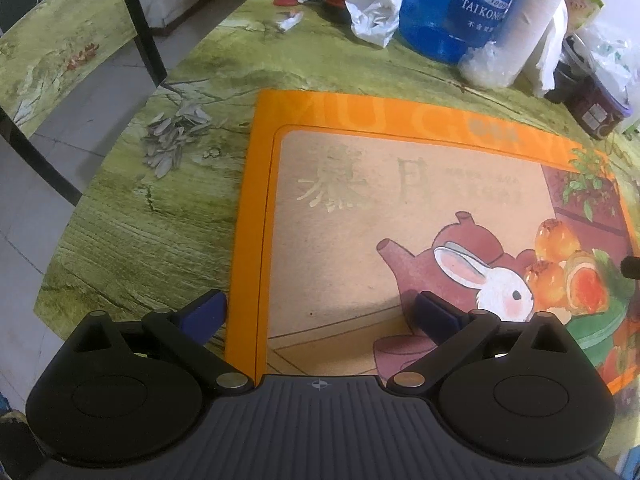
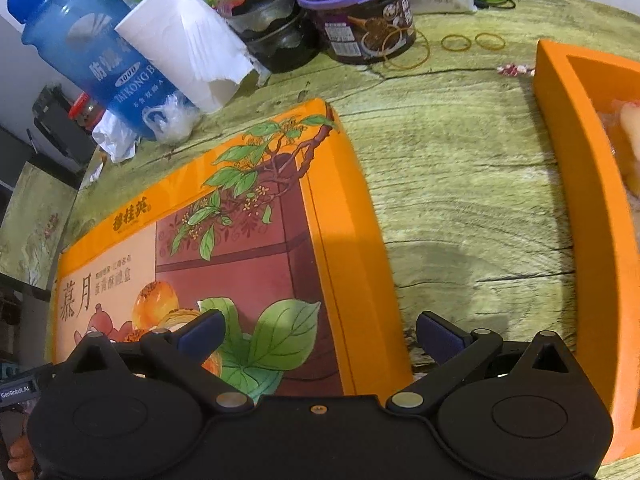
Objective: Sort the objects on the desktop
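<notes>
**Straddling the pastry-box lid from both sides**

Hovering both tools low over the orange gift-box lid [image 1: 400, 216], we find the left gripper [image 1: 318, 314] at its left edge and the right gripper [image 2: 320, 334] at its right edge. Each pair of fingers is spread wide and holds nothing; in both views one blue pad sits above the printed top and the other above the green wood-grain table [image 2: 460, 184].

The lid lies flat near the table's middle. Its likely mate, an open orange box base [image 2: 580, 208] with wrapped contents showing, sits apart to the right.

Along the far edge: blue water jug [image 2: 80, 48], paper roll [image 2: 184, 40], purple-lidded can [image 2: 360, 16], loose rubber bands [image 2: 456, 43]. Sunflower-seed shells [image 1: 176, 136] lie left of the lid.

Judgement: the step in hand looks like pre-grasp on the lid. Next move calls for lowering so each pair brackets a side wall, pinching both evenly, lifting level, then carrying it toward the base. Uneven grip risks tilting the lid.
</notes>
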`<act>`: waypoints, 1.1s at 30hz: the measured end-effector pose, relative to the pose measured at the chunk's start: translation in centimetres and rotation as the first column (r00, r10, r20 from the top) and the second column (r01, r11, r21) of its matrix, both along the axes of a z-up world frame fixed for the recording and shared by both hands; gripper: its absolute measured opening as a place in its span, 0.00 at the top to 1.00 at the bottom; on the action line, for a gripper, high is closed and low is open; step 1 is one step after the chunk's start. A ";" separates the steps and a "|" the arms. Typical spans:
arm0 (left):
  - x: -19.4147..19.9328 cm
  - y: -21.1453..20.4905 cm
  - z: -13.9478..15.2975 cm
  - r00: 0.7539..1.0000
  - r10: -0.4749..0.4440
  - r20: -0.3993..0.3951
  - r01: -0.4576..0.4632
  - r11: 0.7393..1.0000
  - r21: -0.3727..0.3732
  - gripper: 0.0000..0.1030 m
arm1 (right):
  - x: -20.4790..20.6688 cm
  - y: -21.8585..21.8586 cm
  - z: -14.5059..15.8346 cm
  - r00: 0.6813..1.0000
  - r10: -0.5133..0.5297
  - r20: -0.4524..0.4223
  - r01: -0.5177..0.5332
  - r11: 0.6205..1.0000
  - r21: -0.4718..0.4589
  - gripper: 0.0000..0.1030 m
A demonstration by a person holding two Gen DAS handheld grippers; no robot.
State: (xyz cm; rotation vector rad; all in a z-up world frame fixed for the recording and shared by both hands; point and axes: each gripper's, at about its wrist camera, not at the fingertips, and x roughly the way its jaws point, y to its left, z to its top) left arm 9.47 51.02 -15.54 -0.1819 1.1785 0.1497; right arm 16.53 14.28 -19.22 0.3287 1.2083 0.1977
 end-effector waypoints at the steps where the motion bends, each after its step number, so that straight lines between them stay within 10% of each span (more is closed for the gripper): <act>1: 0.0 0.0 0.0 1.000 -0.003 -0.002 0.003 1.000 -0.001 0.01 | 0.0 0.1 -0.1 1.000 -0.002 -0.004 0.002 1.000 0.003 0.00; 33: 1.1 0.5 -0.2 0.990 -0.144 -0.001 0.144 0.989 0.012 0.00 | -3.8 1.1 -0.6 0.999 -0.043 -0.020 0.042 0.998 -0.048 0.00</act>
